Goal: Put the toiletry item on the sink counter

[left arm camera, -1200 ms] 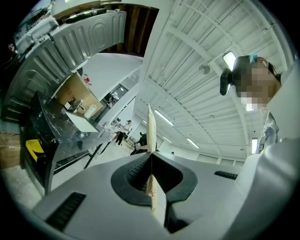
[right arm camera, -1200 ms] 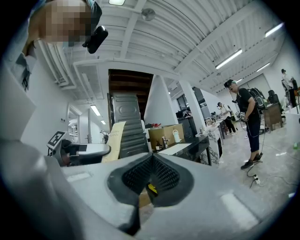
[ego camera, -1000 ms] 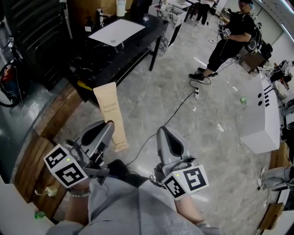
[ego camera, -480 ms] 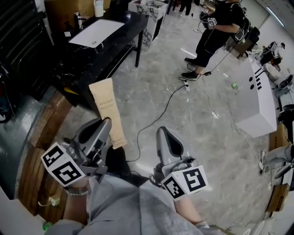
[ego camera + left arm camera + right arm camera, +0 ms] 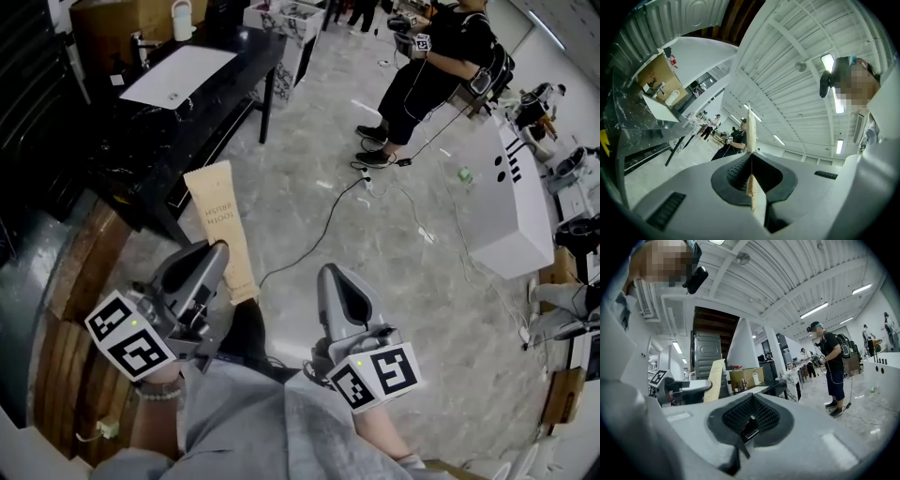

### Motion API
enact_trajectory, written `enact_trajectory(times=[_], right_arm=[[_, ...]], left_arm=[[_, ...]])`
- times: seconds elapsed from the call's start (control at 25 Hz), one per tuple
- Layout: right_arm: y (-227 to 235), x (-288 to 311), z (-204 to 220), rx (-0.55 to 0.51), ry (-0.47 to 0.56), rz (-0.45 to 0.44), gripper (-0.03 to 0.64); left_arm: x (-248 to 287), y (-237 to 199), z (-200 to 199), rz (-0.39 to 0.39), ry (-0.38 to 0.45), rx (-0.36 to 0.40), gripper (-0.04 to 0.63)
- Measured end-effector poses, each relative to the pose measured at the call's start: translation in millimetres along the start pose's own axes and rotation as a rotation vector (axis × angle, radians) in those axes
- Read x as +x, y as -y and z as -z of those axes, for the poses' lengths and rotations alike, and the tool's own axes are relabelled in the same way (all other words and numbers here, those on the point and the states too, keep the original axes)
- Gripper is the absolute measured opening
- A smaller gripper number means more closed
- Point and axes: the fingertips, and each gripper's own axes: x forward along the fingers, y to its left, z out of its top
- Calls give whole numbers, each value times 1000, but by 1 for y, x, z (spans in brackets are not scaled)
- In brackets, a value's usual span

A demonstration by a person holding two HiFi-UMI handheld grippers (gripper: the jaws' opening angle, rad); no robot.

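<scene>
A tan flat toothbrush packet [image 5: 222, 228] stands upright in my left gripper [image 5: 219, 255], whose jaws are shut on its lower end. In the left gripper view the packet [image 5: 751, 154] shows edge-on, a thin strip between the closed pads. The right gripper view shows the same packet [image 5: 714, 379] at the left, beside the left gripper. My right gripper [image 5: 336, 286] is shut with nothing in it, held beside the left one above the floor. The black marble sink counter [image 5: 211, 89] with its white rectangular basin [image 5: 178, 75] lies ahead at the upper left.
A person in black [image 5: 427, 70] stands on the grey floor ahead, with a black cable [image 5: 323, 234] trailing across it. A white counter [image 5: 506, 202] is at the right. A wooden curved ledge [image 5: 70, 281] runs at the left, and a white jug [image 5: 182, 13] sits behind the basin.
The view has moved forward: the sink counter and the standing person have slid up and left in the head view. Both grippers keep their pose, the packet still held.
</scene>
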Motion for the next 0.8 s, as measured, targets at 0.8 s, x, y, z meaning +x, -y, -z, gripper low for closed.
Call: enact_trajectory(times=[0.8], right_arm=[[77, 187, -48, -21, 15, -6, -2]], left_arm=[[140, -125, -86, 19, 6, 11, 8]])
